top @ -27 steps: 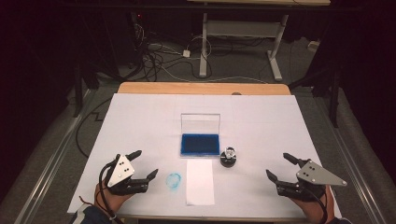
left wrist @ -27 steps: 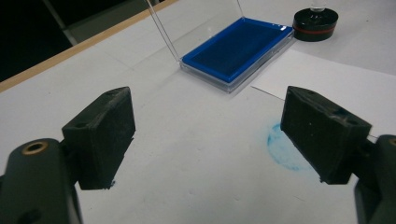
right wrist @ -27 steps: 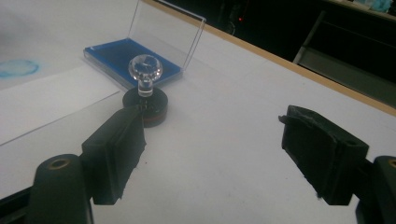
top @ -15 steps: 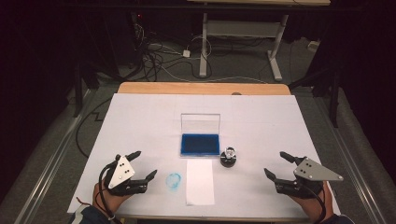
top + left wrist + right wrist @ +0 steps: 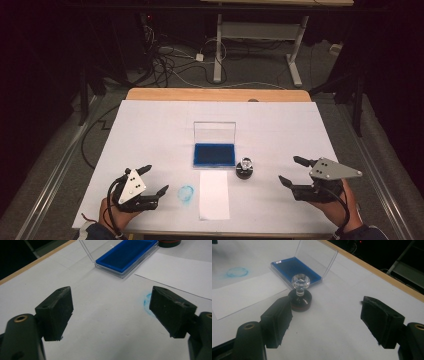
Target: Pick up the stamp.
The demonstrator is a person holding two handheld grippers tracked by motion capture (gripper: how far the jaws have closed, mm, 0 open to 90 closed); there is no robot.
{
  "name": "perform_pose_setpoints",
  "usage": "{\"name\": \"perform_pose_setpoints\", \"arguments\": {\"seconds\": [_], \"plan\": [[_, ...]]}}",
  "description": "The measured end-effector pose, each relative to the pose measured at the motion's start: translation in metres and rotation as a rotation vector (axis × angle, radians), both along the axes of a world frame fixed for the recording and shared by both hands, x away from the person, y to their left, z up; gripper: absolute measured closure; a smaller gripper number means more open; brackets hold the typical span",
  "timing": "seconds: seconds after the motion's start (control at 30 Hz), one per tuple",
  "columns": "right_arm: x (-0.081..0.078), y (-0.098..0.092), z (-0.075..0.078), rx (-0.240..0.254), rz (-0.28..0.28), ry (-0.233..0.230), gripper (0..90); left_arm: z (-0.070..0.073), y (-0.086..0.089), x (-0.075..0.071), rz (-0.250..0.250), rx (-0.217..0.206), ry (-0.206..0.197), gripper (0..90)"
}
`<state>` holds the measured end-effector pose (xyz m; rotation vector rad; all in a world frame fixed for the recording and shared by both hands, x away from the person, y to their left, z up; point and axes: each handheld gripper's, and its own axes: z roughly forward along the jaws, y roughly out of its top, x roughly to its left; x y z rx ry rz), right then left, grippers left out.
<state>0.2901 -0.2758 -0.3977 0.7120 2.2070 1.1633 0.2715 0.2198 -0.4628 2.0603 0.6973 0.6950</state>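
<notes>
A blue ink pad (image 5: 214, 154) lies in a clear case with its lid standing open, near the middle of the white table cover. To its right stands a stamp (image 5: 245, 169) with a crystal knob on a dark round base. A white sheet of paper (image 5: 214, 195) lies in front of the pad, with a blue ring mark (image 5: 186, 194) on the cover to its left. My left gripper (image 5: 156, 178) is open, just left of the mark (image 5: 147, 303), its jaws (image 5: 112, 300) holding nothing. My right gripper (image 5: 288, 169) is open, right of the stamp (image 5: 300, 296), nothing between its jaws (image 5: 329, 307).
The white cover (image 5: 150, 130) spreads over a wooden table whose far edge (image 5: 215, 94) shows as a tan strip. Beyond it are cables and desk legs on a dark floor. Bare cover lies left, right and behind the ink pad.
The right gripper has edged slightly forward. The left gripper, the stamp, the pad and the paper have stayed where they were.
</notes>
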Motion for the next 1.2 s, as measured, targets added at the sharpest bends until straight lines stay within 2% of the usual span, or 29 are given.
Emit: {"name": "perform_pose_setpoints", "arguments": {"seconds": [0.17, 0.43, 0.47, 0.63, 0.7, 0.8, 0.9, 1.03, 1.1, 1.2], "plan": [[0.004, 0.011, 0.008, -0.010, 0.024, -0.003, 25.3, 0.000, 0.000, -0.001, 0.003, -0.001, -0.001, 18.7], [0.010, 0.030, 0.010, -0.044, 0.073, 0.022, 27.3, -0.001, -0.002, -0.002, -0.010, 0.010, -0.001, 20.6], [0.014, 0.036, 0.010, -0.056, 0.095, 0.042, 27.4, -0.001, -0.002, -0.002, -0.011, 0.012, -0.002, 20.5], [0.020, 0.050, 0.009, -0.084, 0.131, 0.061, 28.2, -0.001, -0.003, -0.002, -0.013, 0.015, -0.003, 20.6], [0.028, 0.060, 0.010, -0.106, 0.149, 0.077, 28.8, -0.001, -0.003, -0.002, -0.013, 0.019, -0.004, 20.6], [0.037, 0.069, 0.009, -0.125, 0.162, 0.101, 29.6, -0.003, -0.005, -0.002, -0.009, 0.045, -0.004, 20.6], [0.049, 0.078, 0.006, -0.164, 0.178, 0.146, 29.8, -0.004, -0.005, -0.002, -0.006, 0.048, 0.000, 20.6], [0.067, 0.088, -0.001, -0.196, 0.205, 0.243, 29.8, -0.005, -0.004, -0.003, 0.006, 0.054, 0.006, 20.6], [0.074, 0.092, -0.004, -0.223, 0.206, 0.274, 29.8, -0.005, -0.003, -0.003, 0.009, 0.052, 0.007, 20.6], [0.085, 0.095, -0.009, -0.228, 0.216, 0.333, 30.5, -0.006, -0.003, -0.002, 0.016, 0.050, 0.012, 20.6]]}}
